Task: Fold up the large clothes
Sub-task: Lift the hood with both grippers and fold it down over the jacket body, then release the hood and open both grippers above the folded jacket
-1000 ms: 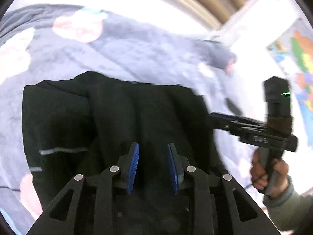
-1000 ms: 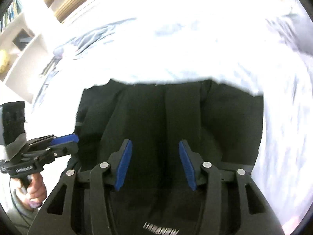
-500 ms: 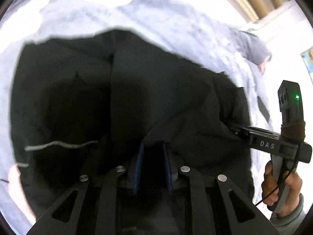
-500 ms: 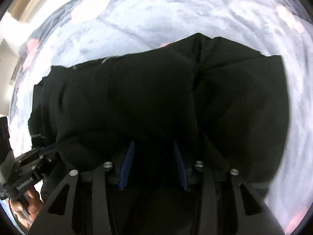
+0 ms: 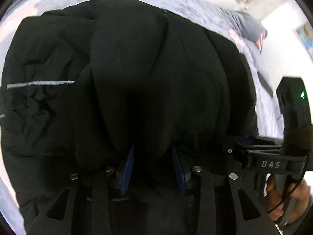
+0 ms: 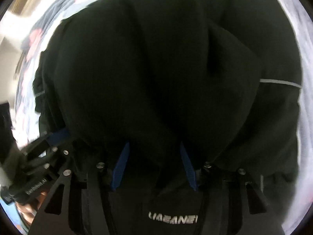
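Note:
A large black jacket (image 5: 137, 68) with a thin grey reflective stripe fills both views and lies on a grey bedspread (image 5: 195, 5). My left gripper (image 5: 153, 152) is shut on a thick fold of the jacket, its blue pads (image 5: 128, 166) partly buried in cloth. My right gripper (image 6: 154, 152) is shut on another fold of the jacket (image 6: 156, 68), with white lettering below it. The right gripper also shows at the right of the left wrist view (image 5: 244, 139), and the left gripper at the lower left of the right wrist view (image 6: 56, 135).
The bedspread (image 6: 29, 45) has pink flower prints. A white wall with a coloured map (image 5: 305, 35) stands at the far right. A hand (image 5: 283, 201) holds the right gripper's handle.
Both grippers went from open above the jacket to shut on its folds. The jacket has bunched up and come much closer, now filling both views.

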`<state>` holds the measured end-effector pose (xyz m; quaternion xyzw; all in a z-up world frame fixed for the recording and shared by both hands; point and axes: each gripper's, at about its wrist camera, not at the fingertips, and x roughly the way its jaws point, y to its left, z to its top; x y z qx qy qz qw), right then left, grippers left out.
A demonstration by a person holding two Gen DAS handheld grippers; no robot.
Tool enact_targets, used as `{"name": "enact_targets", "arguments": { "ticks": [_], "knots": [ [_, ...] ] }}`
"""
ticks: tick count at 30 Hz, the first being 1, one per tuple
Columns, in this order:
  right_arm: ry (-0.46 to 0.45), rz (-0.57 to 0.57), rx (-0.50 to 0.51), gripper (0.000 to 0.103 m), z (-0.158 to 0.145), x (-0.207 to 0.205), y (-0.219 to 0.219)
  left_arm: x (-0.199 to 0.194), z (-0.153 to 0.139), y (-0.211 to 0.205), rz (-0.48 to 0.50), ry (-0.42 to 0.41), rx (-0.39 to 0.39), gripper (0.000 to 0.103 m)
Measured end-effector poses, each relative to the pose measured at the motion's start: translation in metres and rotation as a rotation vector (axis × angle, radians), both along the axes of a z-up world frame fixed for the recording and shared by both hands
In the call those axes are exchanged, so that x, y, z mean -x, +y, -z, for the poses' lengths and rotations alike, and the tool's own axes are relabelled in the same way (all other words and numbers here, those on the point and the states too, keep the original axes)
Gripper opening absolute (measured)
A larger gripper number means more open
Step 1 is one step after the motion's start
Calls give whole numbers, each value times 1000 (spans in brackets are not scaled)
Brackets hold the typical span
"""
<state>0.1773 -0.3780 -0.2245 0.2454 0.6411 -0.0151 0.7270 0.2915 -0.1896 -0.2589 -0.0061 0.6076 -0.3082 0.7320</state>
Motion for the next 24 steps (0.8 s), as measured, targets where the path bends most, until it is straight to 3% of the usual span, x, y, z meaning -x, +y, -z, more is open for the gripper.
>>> {"name": "enact_targets", "arguments": {
  "ticks": [6,9,15,24],
  "knots": [
    [-22,-15,5,56,-9,6,3,4,-11,16,1,7,13,41],
    [-44,-7,-17,56,-26,22,4,20,-32,18,8,-26,-14,41],
    [-74,-14,-10,56,-69,86,5,80,-85,85,6,-107,-46,41],
    [-73,47,-9,56,-109,215,-32,174,-143,164,-131,-165,-45,41]
  ]
}}
